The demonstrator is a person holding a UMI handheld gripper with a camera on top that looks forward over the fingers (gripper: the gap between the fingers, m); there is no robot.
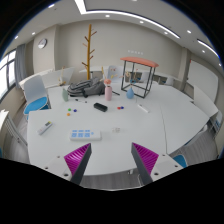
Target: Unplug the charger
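Tongs [112, 160] hang well above a white tabletop [150, 125], their two fingers spread apart with nothing between them; the magenta pads [78, 158] face each other across an empty gap. No charger or plug can be made out clearly from this height; the small dark block [100, 107] lying near the middle of the tabletop, well beyond the fingers, may be part of it, but I cannot tell. Just ahead of the fingers, a flat, pale tray-like item [84, 133] rests on the white surface. Nearer the left finger's side lies a small grey object [46, 127]. Farther back, a cluster of things [85, 91] sits at the far end of the tabletop, too small to name. A small stand with dark legs and an orange top [139, 75] rises at the far right of the tabletop. A blue chair [36, 95] stands at the left side. Behind all of it, a wooden coat rack [89, 48] stands against the wall.
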